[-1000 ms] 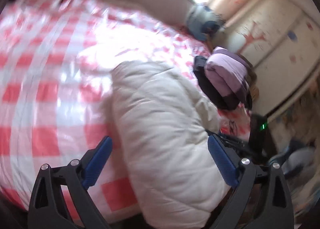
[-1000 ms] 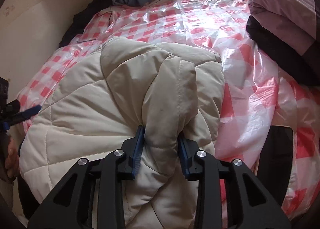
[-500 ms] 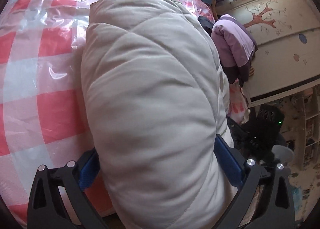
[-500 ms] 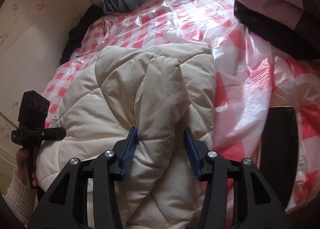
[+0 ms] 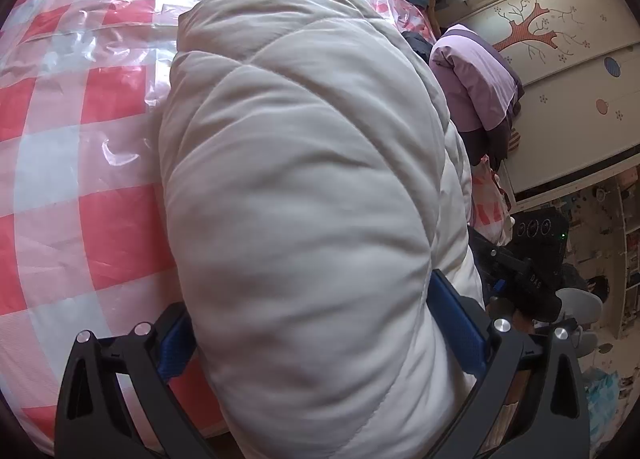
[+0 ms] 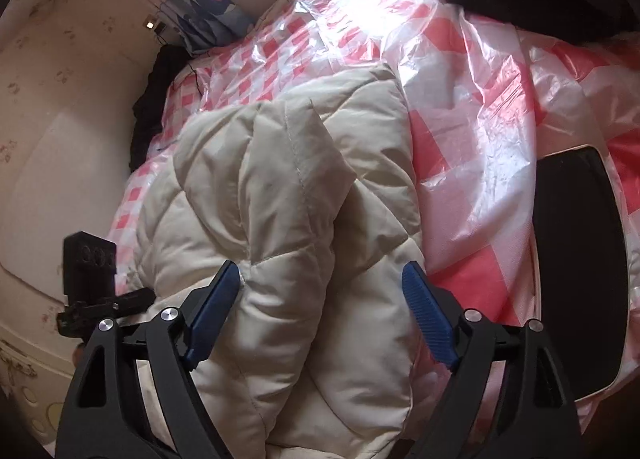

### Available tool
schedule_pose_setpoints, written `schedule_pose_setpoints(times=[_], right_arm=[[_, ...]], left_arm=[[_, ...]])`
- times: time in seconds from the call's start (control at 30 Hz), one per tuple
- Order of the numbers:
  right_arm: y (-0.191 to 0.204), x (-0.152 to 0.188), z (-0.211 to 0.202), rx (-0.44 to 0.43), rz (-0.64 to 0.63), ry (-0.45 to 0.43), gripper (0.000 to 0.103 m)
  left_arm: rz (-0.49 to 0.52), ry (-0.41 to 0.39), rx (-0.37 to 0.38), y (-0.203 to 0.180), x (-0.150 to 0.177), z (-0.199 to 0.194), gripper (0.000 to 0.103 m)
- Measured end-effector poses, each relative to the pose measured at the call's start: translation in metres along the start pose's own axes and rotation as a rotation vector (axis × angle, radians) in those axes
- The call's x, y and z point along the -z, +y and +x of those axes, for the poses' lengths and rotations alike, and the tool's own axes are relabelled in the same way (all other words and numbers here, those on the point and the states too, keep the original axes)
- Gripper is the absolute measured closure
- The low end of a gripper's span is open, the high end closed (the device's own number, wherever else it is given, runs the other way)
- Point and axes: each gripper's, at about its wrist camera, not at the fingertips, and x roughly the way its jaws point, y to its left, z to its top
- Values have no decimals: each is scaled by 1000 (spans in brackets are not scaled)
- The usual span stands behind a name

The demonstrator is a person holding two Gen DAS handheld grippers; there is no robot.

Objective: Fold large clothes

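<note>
A cream quilted puffer jacket (image 5: 300, 179) lies folded on the bed and fills most of the left wrist view. My left gripper (image 5: 308, 299) stands wide open and straddles the jacket's thick near edge, which bulges over both blue pads. In the right wrist view the same jacket (image 6: 288, 187) shows a raised fold running between the fingers of my right gripper (image 6: 320, 267). Its jaws are opening: the left pad still touches the fold and the right pad is off it. My left gripper (image 6: 92, 271) also shows at the jacket's far left edge.
A pink and white checked plastic sheet (image 5: 80, 99) covers the bed (image 6: 480, 139). A pile of purple and dark clothes (image 5: 472, 87) lies at its far side by a painted wardrobe (image 5: 560, 59). A black flat panel (image 6: 576, 267) sits at the bed's right edge, and a wall (image 6: 60, 139) borders the left.
My right gripper's jaws have spread apart and released the pinched fold of the jacket. My left gripper came down onto the jacket's edge, then held still.
</note>
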Motion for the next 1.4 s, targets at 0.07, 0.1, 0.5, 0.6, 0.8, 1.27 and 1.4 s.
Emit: schedule_pose_setpoints(times=[0.07,0.1,0.5,0.6,0.8,1.27,1.4], right_arm=[[-4,4,10,-12,20,8,18],[-5,6,12,-15,21,5,18],[14,2,50,-174,47,-15,10],[48,-12,83,-221,16,17,10],[136,-32,173,-315,-55,127,10],[211,-33,271,-280,-157,254,7],[248,-40,253,-114,-331,172,7]], left_arm=[[11,-13,-12,-3,3,-2,5],[20,-26,-17,-5,5,-3,6],[287,-344,-184,-32,33,-55,21],[293,-410,-259,-17,29,-82,22],[199,-507,-427,40,16,-148,22],[-97,-398,-372,196,-11,-194,6],[-91,-403,-359,196,-14,-193,5]])
